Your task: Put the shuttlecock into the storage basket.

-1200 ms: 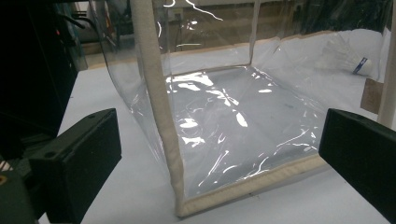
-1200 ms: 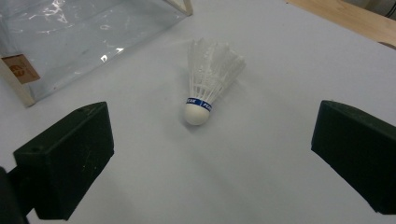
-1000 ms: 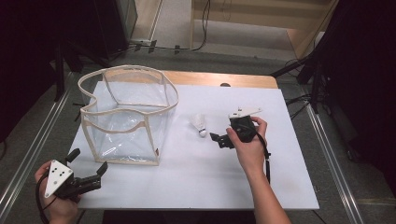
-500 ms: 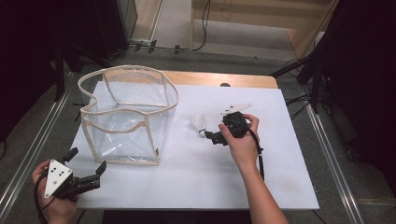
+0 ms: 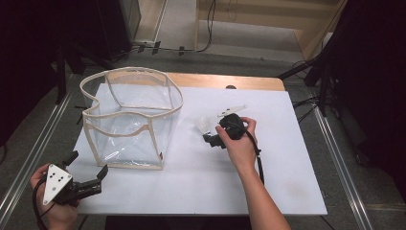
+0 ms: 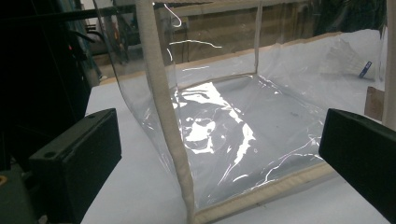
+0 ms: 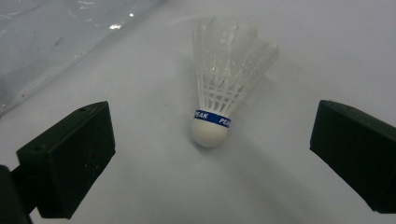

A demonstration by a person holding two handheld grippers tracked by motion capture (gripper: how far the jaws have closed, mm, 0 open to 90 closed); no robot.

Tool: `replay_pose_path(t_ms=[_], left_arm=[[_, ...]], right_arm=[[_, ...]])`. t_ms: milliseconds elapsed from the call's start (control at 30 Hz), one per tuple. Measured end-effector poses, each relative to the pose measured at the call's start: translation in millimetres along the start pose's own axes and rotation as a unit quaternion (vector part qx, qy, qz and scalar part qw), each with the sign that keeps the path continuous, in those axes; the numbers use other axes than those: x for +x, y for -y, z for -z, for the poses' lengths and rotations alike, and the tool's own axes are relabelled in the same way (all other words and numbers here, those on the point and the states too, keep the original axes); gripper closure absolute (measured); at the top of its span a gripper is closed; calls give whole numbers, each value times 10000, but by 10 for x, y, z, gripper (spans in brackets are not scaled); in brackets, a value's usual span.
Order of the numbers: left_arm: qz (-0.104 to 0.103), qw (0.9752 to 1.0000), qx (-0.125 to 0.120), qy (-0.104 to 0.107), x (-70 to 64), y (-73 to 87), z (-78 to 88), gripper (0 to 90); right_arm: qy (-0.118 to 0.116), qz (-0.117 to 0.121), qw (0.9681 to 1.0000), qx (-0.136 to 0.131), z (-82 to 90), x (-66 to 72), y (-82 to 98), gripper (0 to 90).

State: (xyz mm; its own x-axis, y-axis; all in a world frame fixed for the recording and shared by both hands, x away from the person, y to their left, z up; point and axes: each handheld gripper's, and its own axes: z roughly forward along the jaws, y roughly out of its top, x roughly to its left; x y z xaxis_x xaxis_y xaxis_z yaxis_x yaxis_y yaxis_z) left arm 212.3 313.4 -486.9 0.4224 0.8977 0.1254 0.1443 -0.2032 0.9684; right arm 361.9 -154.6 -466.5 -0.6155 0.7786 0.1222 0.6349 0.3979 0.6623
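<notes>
Over the last second the right gripper [image 5: 214, 139] has slid across the white table [image 5: 287, 182] toward the clear bag [image 5: 131, 120], closing on the shuttlecock [image 7: 224, 93] that lies on its side just right of that bag. Its jaws now stand wide apart with the cork end between them, touching neither. That looks like a grasp about to be made, perhaps to drop the shuttlecock into the bag. The left gripper [image 5: 88, 184] has barely shifted, waiting off the bag's near left corner, jaws wide and empty
</notes>
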Motion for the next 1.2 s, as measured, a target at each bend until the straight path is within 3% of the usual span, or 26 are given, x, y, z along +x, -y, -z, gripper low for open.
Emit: replay_pose_path(t_ms=[167,267,533,900,1200], left_arm=[[-2,10000,-6,2,-3,-1,-1,0],[-2,10000,-11,-1,2,-1,1,0],[3,10000,0,-11,7,1,3,0],[24,10000,-2,-17,17,7,2,0],[12,10000,-6,-30,18,4,6,0]], right_arm=[[-38,-65,10000,57,-57,-5,-2,0],[93,-96,9999,93,-92,-11,-2,99],[75,-208,9996,180,-145,-11,-5,133],[261,-458,9977,424,-268,30,-9,394],[319,-560,9963,561,-340,62,-4,473]])
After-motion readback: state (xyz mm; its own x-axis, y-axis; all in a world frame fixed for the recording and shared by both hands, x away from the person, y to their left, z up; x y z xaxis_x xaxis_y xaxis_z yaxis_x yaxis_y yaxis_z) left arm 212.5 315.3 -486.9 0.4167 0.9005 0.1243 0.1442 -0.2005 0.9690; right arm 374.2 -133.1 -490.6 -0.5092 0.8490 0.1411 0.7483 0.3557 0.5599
